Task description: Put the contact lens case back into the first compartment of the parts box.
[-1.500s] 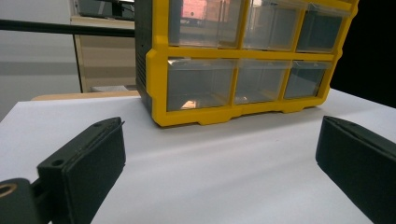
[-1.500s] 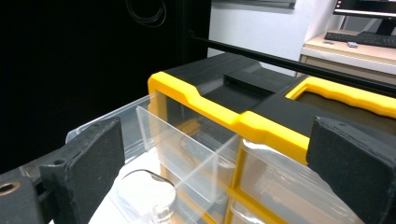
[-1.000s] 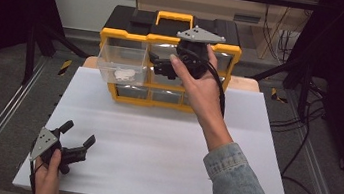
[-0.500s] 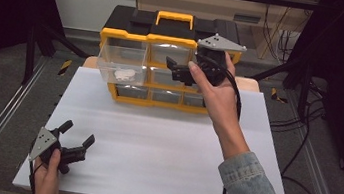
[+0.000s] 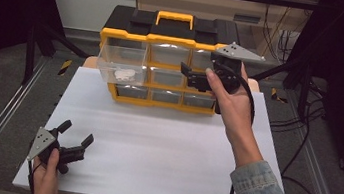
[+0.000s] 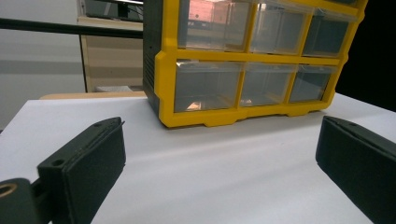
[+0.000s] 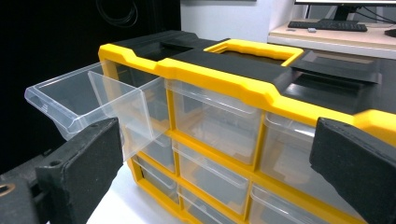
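- right gripper (image 5: 194, 75) jaws apart, empty, in front of organizer (image 5: 165, 58) middle row
- top-left drawer (image 5: 121, 62) pulled out, white item (image 5: 125, 75) inside
- left gripper (image 5: 75, 135) jaws apart, empty, table (image 5: 163, 146) near-left corner

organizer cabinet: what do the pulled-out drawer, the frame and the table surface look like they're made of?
Open drawer: clear, glossy hard plastic by the look; the frame shows through its walls.
Frame: opaque yellow moulded plastic with a slight sheen; black top looks like the same sort, matte.
Table surface: white, matte, smooth; board or laminate, can't tell which.
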Motion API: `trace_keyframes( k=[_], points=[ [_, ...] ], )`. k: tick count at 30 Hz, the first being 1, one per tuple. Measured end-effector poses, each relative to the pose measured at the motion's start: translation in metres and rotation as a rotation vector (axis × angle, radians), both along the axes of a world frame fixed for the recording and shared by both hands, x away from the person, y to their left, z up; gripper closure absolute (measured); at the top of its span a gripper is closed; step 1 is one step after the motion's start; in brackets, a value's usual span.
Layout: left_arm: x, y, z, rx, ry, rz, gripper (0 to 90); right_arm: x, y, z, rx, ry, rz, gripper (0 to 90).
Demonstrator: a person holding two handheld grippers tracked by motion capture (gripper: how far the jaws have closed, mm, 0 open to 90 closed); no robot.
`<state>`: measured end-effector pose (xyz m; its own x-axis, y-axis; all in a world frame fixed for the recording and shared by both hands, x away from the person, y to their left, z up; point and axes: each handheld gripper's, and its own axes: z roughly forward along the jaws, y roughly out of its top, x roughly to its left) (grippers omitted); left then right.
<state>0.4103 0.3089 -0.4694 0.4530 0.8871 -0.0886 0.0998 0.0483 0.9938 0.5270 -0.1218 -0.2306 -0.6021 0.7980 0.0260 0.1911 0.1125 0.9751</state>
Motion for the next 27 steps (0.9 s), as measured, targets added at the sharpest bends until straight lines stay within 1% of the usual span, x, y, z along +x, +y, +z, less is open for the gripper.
trace_keyframes(
  k=[4, 8, 11, 18, 20, 21, 24, 27],
  points=[
    [0.000, 0.002, 0.000, 0.002, 0.000, 0.005, 1.2, -0.004, -0.009, -0.004, 0.005, -0.007, -0.008, 3.0],
    [0.001, 0.002, 0.001, 0.013, 0.002, 0.020, 1.2, -0.005, -0.018, -0.008, 0.014, -0.017, -0.018, 3.1],
    [0.001, 0.002, 0.001, 0.012, 0.005, 0.026, 1.2, -0.007, -0.024, -0.012, 0.022, -0.032, -0.018, 3.5],
    [0.001, 0.004, 0.001, 0.014, 0.007, 0.035, 1.1, -0.011, -0.041, -0.021, 0.046, -0.036, -0.039, 3.5],
    [0.001, 0.005, 0.002, 0.010, 0.008, 0.031, 1.0, -0.013, -0.045, -0.023, 0.048, -0.042, -0.040, 3.5],
    [0.001, 0.005, 0.002, 0.011, 0.009, 0.028, 0.9, -0.014, -0.048, -0.025, 0.041, -0.053, -0.041, 3.5],
    [0.000, 0.008, 0.003, 0.015, 0.010, 0.017, 0.9, -0.018, -0.055, -0.030, 0.036, -0.066, -0.048, 3.7],
    [-0.001, 0.010, 0.004, 0.016, 0.012, 0.004, 0.9, -0.023, -0.065, -0.038, 0.034, -0.073, -0.053, 4.5]
  ],
)
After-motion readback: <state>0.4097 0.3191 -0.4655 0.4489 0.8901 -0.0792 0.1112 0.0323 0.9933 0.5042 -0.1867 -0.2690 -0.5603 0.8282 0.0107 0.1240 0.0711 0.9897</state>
